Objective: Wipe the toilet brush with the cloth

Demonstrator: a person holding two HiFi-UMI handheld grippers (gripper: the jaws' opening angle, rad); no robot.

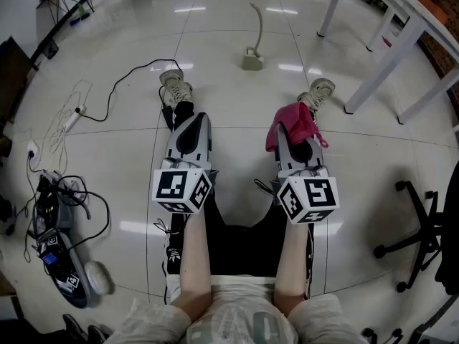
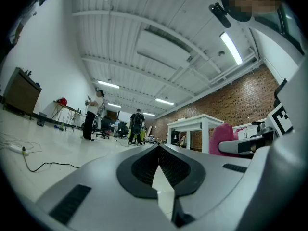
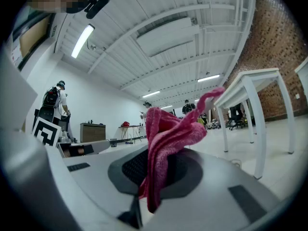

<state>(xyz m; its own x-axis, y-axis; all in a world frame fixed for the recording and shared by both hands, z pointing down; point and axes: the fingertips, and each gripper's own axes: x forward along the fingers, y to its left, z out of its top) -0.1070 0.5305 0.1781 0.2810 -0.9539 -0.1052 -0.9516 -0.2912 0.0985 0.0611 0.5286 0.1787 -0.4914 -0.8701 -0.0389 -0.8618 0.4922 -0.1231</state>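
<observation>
The left tongs [image 1: 191,122] are closed together with nothing between them; in the left gripper view their dark pads [image 2: 144,165] meet at the tip. The right tongs [image 1: 295,136] are clamped on the pink cloth [image 1: 290,122], which stands up in folds from between the jaws and hangs a little over them. Both tongs are held side by side in the middle of the head view, above the person's legs, and point toward the upper part of the frame.

The toilet brush [image 1: 252,54] stands in its holder on the shiny floor [image 1: 215,70], at the upper middle of the head view, well apart from both tongs and from the cloth.

I judge that the wiping is not yet begun: the cloth is ready, the brush is untouched. The next move probably asks to bring both tongs to the brush, open the left ones and take the thin curved handle, then rub the cloth along it.

No brand or word can be read. Each marker cube [image 1: 182,190] shows only black and white square patterns.
</observation>
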